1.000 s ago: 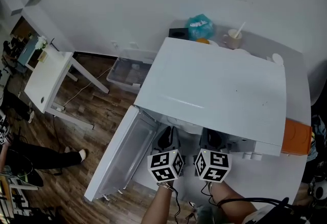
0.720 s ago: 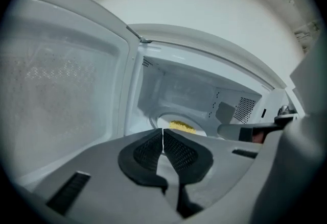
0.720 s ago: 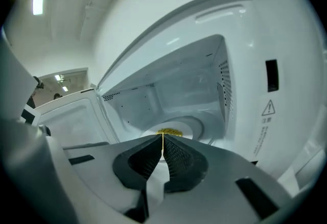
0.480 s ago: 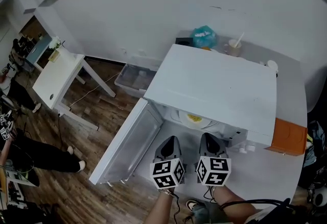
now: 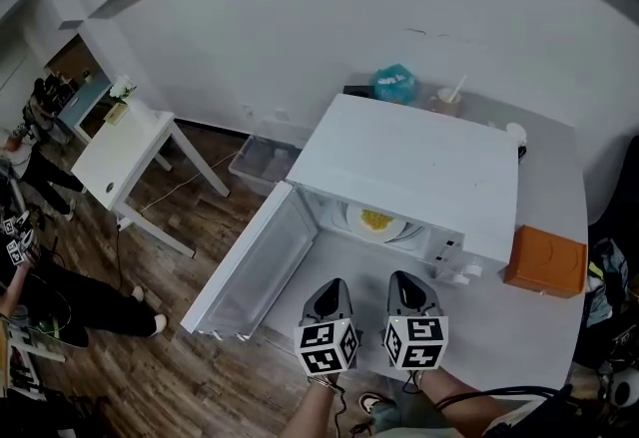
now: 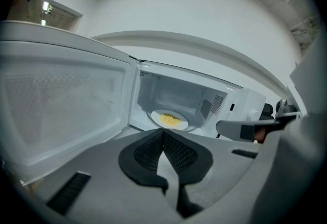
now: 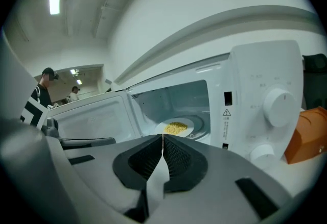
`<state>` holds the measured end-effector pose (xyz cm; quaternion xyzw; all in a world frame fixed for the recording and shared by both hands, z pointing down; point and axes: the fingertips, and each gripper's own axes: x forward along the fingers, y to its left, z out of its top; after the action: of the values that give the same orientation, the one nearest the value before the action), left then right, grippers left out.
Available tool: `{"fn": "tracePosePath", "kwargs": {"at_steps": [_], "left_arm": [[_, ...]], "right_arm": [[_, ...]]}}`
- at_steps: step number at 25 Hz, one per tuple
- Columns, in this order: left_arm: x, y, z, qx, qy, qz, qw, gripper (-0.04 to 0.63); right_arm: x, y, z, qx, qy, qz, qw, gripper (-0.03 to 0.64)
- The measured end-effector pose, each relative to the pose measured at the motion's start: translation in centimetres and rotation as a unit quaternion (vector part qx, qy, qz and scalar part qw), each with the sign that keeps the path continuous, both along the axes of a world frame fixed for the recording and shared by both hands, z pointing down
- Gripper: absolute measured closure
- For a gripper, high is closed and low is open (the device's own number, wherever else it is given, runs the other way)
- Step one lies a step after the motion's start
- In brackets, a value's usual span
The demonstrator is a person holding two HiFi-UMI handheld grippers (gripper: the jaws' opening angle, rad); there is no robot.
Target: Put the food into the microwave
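Head view: food is already in the microwave. It's a yellow heap on a plate on the turntable, roughly centred. Door hangs wide open to the left. Left claw and right claw sit side by side just in front of the opening, over the desk. Gripper views show both pressed together, tips meeting, nothing between them.

My read: loading is done, what's left is shutting the door.
- Left claw is nearer the door, so use that one.
- Go round the door's free edge and put the closed tips flat on the outer face near that edge.
- Swing it in one steady arc until it latches, with low force.
- The microwave may slide on the desk. The right claw could brace the panel side, clear of the knobs.
- Get both claws clear of the opening before the door comes round.

Around:
- Orange box sits just right of the microwave; teal bag and cup are behind it. None are in the door's path.
- The door seems to overhang the floor past the desk edge.
- Clear bin and white side table are lower and to the left, apart from the swing.
- Person at far left, well clear.
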<state>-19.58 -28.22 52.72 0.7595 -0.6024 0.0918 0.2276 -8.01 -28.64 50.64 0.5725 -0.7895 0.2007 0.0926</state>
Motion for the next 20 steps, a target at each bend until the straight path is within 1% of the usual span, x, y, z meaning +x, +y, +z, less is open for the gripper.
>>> {"fn": "tracePosePath", "kwargs": {"at_steps": [4,9,13,17,20], "left_arm": [[0.7,3.0,-0.3,-0.008,-0.004,0.005,0.9999,0.591],[2.0,6.5,-0.9,-0.017,0.01,0.006,0.9998,0.591],[2.8,8.8,-1.8,-0.027,0.012,0.012,0.9995,0.591],[3.3,10.5,-2.8,-0.022,0.007,0.016,0.9996,0.591],[3.3,10.8,-3.6,-0.014,-0.006,0.02,0.9997,0.591]], "right_arm": [[0.5,2.6,0.0,-0.003,0.019,-0.019,1.0,0.595],[1.2,5.3,-0.7,-0.001,0.031,-0.039,0.999,0.595],[1.7,7.1,-1.8,-0.008,0.014,-0.042,0.999,0.595],[2.2,8.6,-2.6,-0.007,0.003,-0.041,0.999,0.595],[2.0,9.0,-3.1,-0.008,-0.008,-0.044,0.999,0.595]]}}
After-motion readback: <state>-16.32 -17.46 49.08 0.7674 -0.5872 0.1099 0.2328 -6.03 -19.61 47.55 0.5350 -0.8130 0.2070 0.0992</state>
